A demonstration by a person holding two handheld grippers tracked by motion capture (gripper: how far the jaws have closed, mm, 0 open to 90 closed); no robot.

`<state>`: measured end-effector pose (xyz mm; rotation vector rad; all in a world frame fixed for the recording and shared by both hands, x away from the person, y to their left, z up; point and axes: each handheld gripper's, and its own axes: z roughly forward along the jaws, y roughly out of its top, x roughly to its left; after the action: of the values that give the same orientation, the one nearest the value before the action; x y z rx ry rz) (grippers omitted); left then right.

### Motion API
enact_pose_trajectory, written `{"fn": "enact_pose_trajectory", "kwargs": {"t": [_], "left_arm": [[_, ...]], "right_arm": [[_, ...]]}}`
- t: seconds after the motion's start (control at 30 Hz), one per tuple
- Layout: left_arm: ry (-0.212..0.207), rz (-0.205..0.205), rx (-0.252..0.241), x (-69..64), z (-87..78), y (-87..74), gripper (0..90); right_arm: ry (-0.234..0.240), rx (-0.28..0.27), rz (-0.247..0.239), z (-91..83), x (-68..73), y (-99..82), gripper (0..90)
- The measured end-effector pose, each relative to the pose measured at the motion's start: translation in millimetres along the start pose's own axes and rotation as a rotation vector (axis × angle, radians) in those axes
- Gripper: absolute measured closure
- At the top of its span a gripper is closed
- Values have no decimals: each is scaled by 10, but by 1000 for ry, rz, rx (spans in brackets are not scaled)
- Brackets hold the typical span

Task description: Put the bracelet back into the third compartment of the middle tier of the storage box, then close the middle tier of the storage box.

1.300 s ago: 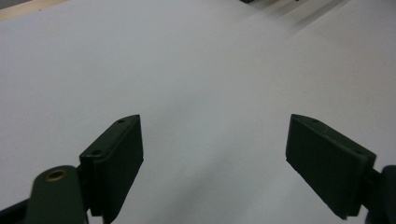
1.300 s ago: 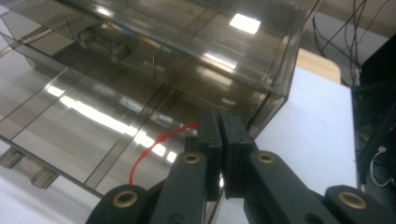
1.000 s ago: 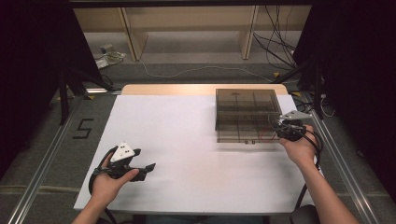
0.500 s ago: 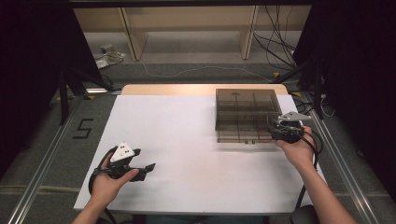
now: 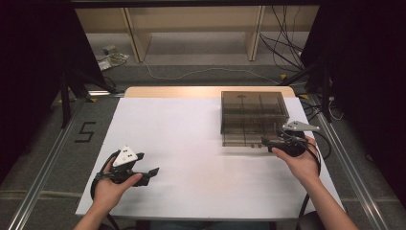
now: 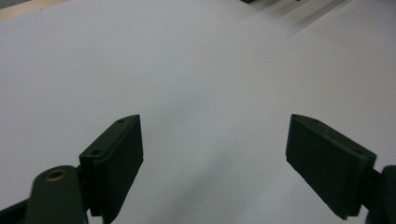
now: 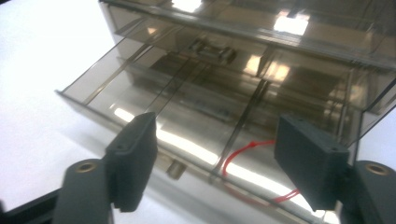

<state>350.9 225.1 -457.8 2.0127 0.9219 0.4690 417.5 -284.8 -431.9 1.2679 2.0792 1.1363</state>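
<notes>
Seen from above, a white rectangular tabletop [image 5: 191, 143] carries a smoky, see-through plastic drawer box [image 5: 253, 117], and every place below is given relative to that box. Far to the box's left and nearer the person, the left gripper [image 5: 152, 171], a black two-jaw tool with a grey three-cornered plate on top, rests in the person's left hand [image 5: 112, 184] low over the tabletop. Its jaws stand wide apart with nothing between them; in the left gripper view they frame bare white surface.

Moving rightward, the box sits on the far right part of the tabletop. Its lowest drawer [image 7: 187, 121] is pulled partly out toward the person. That drawer is split by thin dividers into compartments, and a thin red cord loop [image 7: 247, 161] lies in the compartment toward the right of the right gripper view. A small round metal-coloured knob [image 7: 174, 169] sticks out from the drawer's front wall.

At the box's near right corner, the right gripper [image 5: 264, 143], held in the person's right hand [image 5: 299, 160], points at the drawer front. Its jaws have just been opening and now stand released, wide apart. The knob lies between them, closer to the left jaw, with neither pad touching it.
</notes>
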Motion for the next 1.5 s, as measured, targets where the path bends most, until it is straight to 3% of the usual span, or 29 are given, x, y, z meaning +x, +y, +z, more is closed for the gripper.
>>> {"fn": "enact_pose_trajectory", "kwargs": {"t": [0.4, 0.5, 0.57, 0.73, 0.9, 1.13, 1.5], "left_arm": [[-12, 0, -10, 3, -20, -12, 189], [-11, 1, -10, -1, -19, -11, 190], [-11, 2, -8, 0, -16, -10, 189], [-11, 0, -8, 3, -14, -10, 189], [-10, -7, -11, 6, -22, -16, 189], [-4, 8, 0, -11, 4, 14, 190], [-4, 7, -3, -4, -1, 15, 190]], "right_arm": [[-11, 15, -7, -66, 106, -99, 247], [-14, 12, -5, -67, 107, -97, 275], [-2, 13, -13, -74, 104, -98, 427], [10, -8, -34, -111, 117, -94, 666], [59, 39, -58, -104, 122, -109, 900], [64, 79, -104, -98, 150, -133, 900], [69, 135, -109, -57, 143, -180, 900]]}}
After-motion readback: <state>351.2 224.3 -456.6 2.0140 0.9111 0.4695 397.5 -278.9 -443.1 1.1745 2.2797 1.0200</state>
